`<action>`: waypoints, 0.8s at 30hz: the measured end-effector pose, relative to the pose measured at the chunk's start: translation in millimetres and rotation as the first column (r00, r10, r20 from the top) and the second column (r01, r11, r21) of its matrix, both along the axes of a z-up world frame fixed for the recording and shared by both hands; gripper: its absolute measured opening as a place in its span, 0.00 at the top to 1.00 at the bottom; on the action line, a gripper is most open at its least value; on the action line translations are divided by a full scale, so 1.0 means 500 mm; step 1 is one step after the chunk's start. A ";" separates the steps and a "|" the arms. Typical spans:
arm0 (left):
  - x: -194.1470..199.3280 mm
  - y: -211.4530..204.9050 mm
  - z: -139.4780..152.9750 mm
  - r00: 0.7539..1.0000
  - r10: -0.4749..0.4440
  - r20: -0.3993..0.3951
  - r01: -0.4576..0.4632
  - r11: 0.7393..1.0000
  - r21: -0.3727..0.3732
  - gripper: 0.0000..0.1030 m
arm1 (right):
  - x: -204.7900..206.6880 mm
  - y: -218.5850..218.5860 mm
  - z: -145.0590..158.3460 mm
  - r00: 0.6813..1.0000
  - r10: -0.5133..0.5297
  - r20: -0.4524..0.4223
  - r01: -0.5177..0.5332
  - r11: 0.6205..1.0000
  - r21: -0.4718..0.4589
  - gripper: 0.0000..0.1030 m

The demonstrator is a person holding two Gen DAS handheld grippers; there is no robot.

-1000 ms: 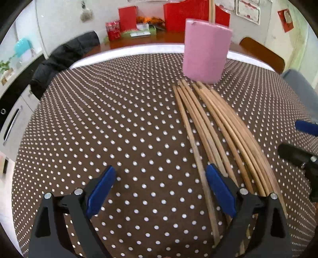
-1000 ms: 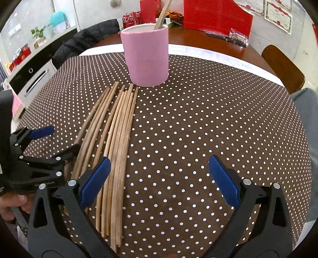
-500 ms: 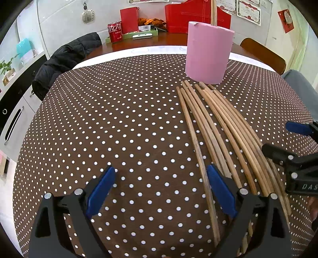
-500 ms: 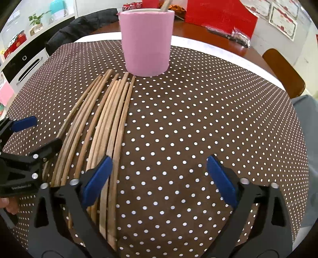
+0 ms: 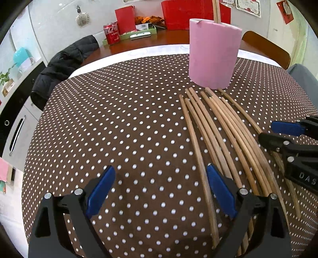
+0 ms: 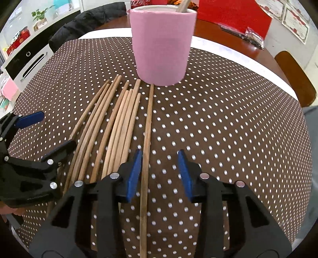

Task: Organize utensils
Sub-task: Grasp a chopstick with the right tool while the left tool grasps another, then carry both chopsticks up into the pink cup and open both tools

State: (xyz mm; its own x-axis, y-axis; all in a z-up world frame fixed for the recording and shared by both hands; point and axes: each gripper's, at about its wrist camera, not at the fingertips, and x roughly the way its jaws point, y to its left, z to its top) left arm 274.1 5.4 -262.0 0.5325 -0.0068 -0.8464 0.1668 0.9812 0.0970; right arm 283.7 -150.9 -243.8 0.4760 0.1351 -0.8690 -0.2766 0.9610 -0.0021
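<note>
Several wooden chopsticks [image 5: 228, 135] [image 6: 111, 135] lie fanned on the dotted brown cloth in front of a pink cup [image 5: 212, 53] [image 6: 161, 45]. The cup holds upright chopsticks [image 5: 216, 10] [image 6: 183, 5]. One single chopstick [image 6: 147, 139] lies apart at the right of the bunch. It runs between the closing jaws of my right gripper [image 6: 160, 174] [image 5: 278, 134], close beside the left pad; the right pad stands clear of it. My left gripper [image 5: 161, 190] [image 6: 45, 135] is open over bare cloth left of the bunch. The leftmost chopstick passes by its right finger.
The cloth-covered table [image 5: 99, 119] ends in a white strip, then brown wood at the back. There stand a red can [image 5: 111, 32], red boxes [image 5: 190, 12] and a tray. A black jacket [image 5: 63, 65] hangs back left, a wooden chair [image 6: 294, 77] back right.
My right gripper has slid left and toward the cup, and its jaws have narrowed around one chopstick that now lies apart from the bunch. The left gripper has shifted slightly, still wide.
</note>
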 end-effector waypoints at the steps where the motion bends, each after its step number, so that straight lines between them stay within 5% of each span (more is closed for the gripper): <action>1: 0.005 0.001 -0.001 1.000 -0.006 -0.006 0.006 1.000 -0.012 0.12 | 0.004 0.002 -0.001 1.000 0.005 -0.004 -0.005 1.000 0.001 0.67; 4: 0.025 0.007 0.003 0.999 -0.031 -0.027 0.029 0.997 -0.073 0.26 | 0.003 0.019 -0.001 0.999 0.036 -0.002 -0.036 0.999 -0.003 0.80; 6: 0.021 0.003 0.011 0.997 -0.072 -0.018 0.070 0.994 -0.087 0.61 | -0.006 0.028 -0.002 0.999 0.041 -0.003 -0.040 0.999 0.013 0.94; 7: 0.021 0.004 0.017 0.996 -0.084 -0.024 0.081 0.992 -0.100 0.92 | -0.012 0.029 -0.002 0.999 0.037 0.000 -0.036 0.999 0.022 0.94; 15: -0.012 0.050 0.035 0.999 -0.044 0.031 0.050 0.974 -0.220 0.95 | -0.068 -0.048 0.020 0.996 -0.032 0.082 0.013 0.974 0.224 0.94; 24: -0.051 0.047 0.138 0.974 0.010 0.228 0.069 0.939 -0.336 0.95 | -0.128 -0.106 0.106 0.952 -0.101 0.290 -0.026 0.915 0.403 0.94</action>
State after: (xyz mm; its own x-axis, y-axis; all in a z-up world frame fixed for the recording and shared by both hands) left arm 248.5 29.1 -192.8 0.7021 -0.2914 -0.6497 0.2092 0.9566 -0.2030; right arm 219.8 -203.9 -190.8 0.7154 0.4157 -0.5617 -0.2877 0.9077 0.3054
